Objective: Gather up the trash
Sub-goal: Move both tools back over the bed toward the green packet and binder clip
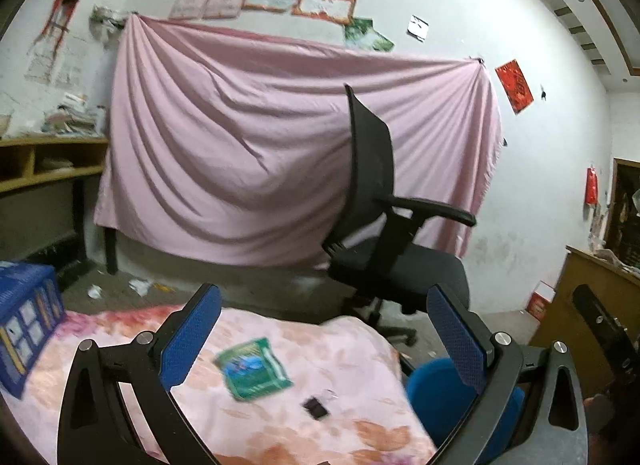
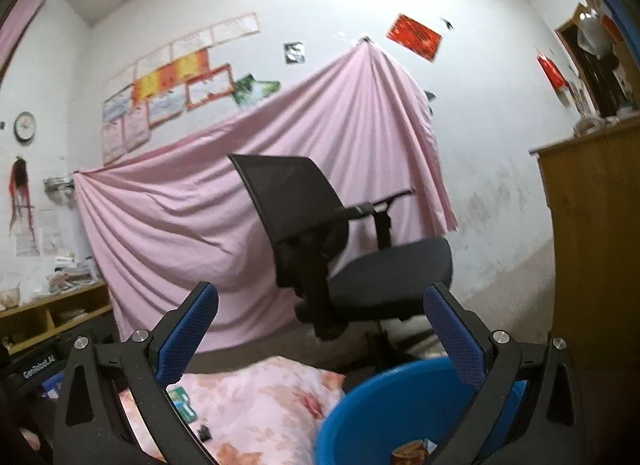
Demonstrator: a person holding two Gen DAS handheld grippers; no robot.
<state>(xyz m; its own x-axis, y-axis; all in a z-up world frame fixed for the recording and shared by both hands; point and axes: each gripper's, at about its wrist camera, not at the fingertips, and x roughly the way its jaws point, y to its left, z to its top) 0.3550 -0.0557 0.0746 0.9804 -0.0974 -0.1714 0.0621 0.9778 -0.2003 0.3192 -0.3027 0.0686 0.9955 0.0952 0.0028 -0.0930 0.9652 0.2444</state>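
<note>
A green snack wrapper [image 1: 254, 369] lies flat on the pink floral blanket [image 1: 352, 353], with a small black scrap [image 1: 315, 408] just right of it. My left gripper [image 1: 326, 339] is open and empty, held above the wrapper. A blue bin [image 2: 384, 417] stands at the blanket's right edge; it holds some wrappers [image 2: 408, 455]. My right gripper [image 2: 320, 335] is open and empty above the bin's rim. In the right wrist view the green wrapper [image 2: 182, 405] and the black scrap [image 2: 205, 433] show partly behind my left finger.
A black office chair [image 1: 384, 233] stands close behind the blanket. A pink sheet [image 1: 256, 153] hangs on the wall. A blue box [image 1: 24, 317] sits at the left. A wooden cabinet [image 2: 592, 265] is at the right. Paper scraps [image 1: 138, 286] lie on the floor.
</note>
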